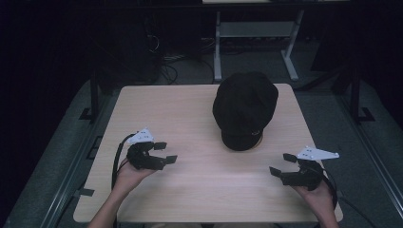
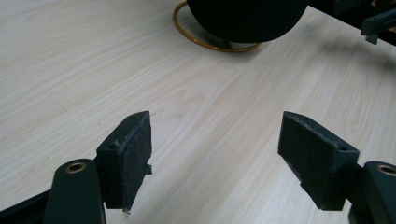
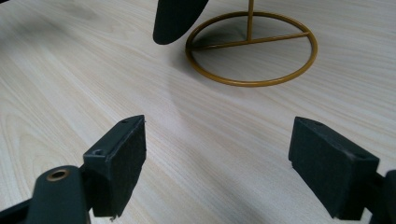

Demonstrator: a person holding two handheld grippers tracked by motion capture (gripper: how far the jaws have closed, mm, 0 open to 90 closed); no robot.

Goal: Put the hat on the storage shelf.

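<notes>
A black cap (image 1: 245, 108) rests on a gold wire stand, whose ring base (image 3: 252, 49) lies on the light wood table (image 1: 190, 118). The cap's brim (image 3: 175, 18) hangs over the ring in the right gripper view. In the left gripper view the cap (image 2: 243, 18) covers the gold ring (image 2: 205, 42). My left gripper (image 1: 166, 152) hovers low at the table's left, open, jaws wide with bare wood between them. My right gripper (image 1: 282, 164) is at the front right, also open and holding nothing. Both sit well short of the cap.
Beyond the table's far edge stands a grey metal desk frame (image 1: 254, 38) with cables (image 1: 164, 66) on the dark floor. The far gripper's jaws (image 2: 378, 23) show at the top right of the left gripper view. Bare wood lies between the two grippers.
</notes>
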